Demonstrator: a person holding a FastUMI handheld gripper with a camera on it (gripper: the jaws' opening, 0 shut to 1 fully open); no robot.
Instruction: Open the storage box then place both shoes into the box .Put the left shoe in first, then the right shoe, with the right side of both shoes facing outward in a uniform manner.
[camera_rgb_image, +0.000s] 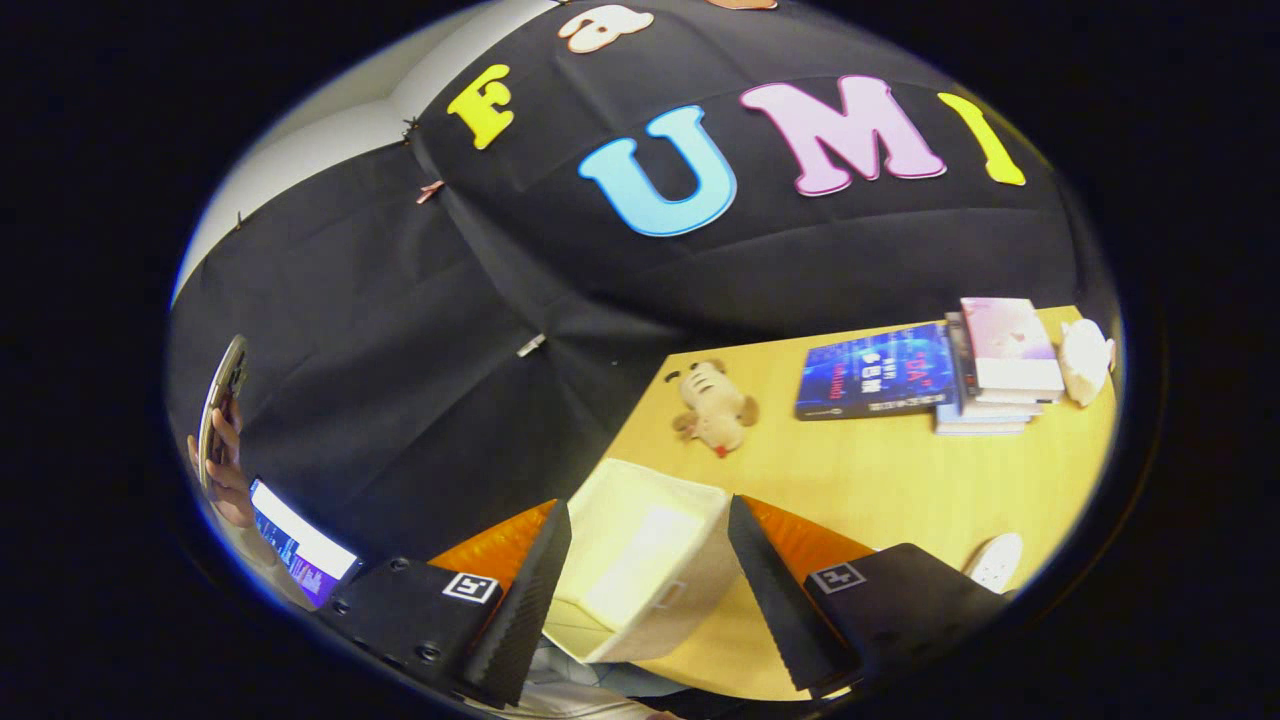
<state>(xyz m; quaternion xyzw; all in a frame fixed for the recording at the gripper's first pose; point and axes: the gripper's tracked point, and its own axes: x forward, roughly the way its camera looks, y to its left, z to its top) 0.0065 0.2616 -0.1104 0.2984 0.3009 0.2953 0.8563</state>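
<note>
Storage box (645, 560) on table (900, 480) near its corner, seen between fingers, top open, interior looks empty. One shoe (995, 562) partly visible on table beside right finger; second shoe unlocated. Claw (650, 590) spread wide, grasping nothing, hovering above box. Judged: opening step done, both shoe placements pending. Beyond: plush toy (715, 405), book stack (995, 365), small pale figure (1085, 360).

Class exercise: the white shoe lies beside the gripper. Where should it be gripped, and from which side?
Only the shoe's rounded end shows, past the right finger of the open gripper, beside the storage box. Probably best to come from above and pinch across its narrow width, though most of it is hidden.
</note>
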